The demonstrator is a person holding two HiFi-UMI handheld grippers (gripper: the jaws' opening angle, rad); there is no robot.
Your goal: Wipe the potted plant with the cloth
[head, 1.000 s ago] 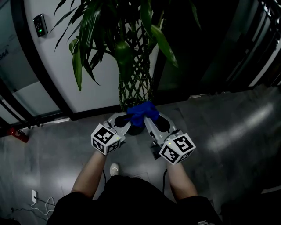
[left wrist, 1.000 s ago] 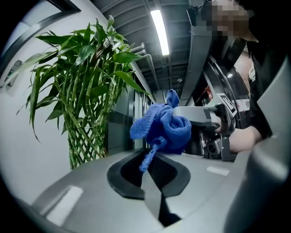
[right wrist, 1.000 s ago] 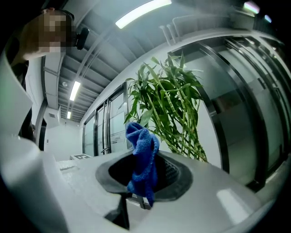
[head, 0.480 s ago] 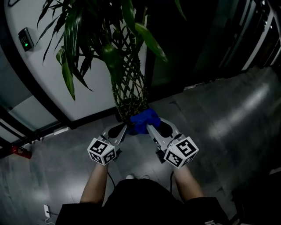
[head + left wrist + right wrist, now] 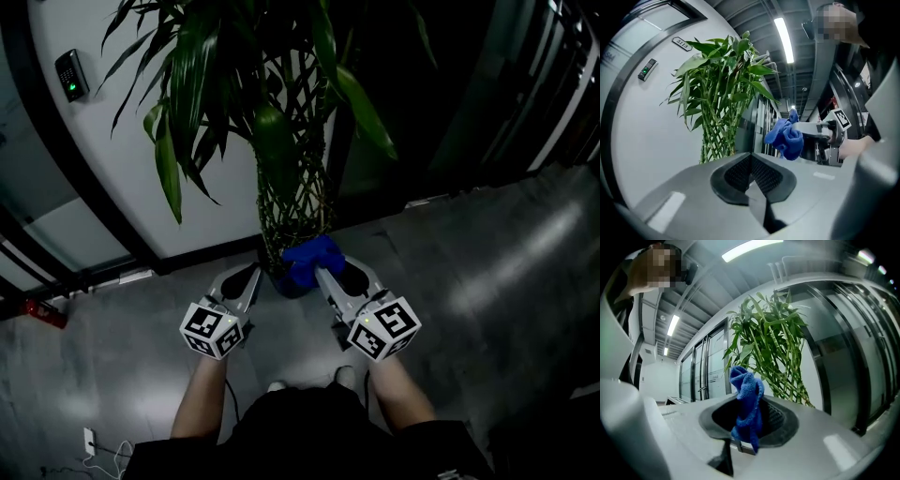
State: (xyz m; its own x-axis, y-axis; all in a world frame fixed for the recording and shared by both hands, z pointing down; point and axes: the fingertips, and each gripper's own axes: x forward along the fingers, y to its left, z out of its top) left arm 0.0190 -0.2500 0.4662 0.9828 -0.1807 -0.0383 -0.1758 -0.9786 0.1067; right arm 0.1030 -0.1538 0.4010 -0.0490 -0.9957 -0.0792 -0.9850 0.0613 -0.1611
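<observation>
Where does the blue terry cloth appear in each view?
Head view: the blue terry cloth at centre.
Left gripper view: the cloth right of centre.
Right gripper view: the cloth low centre, between the jaws.
Shared landmark: the green potted plant, in all three views.

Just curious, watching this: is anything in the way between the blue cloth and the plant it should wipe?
Nothing visible. The blue cloth, clamped in the right gripper, faces the potted plant across open air.
</observation>
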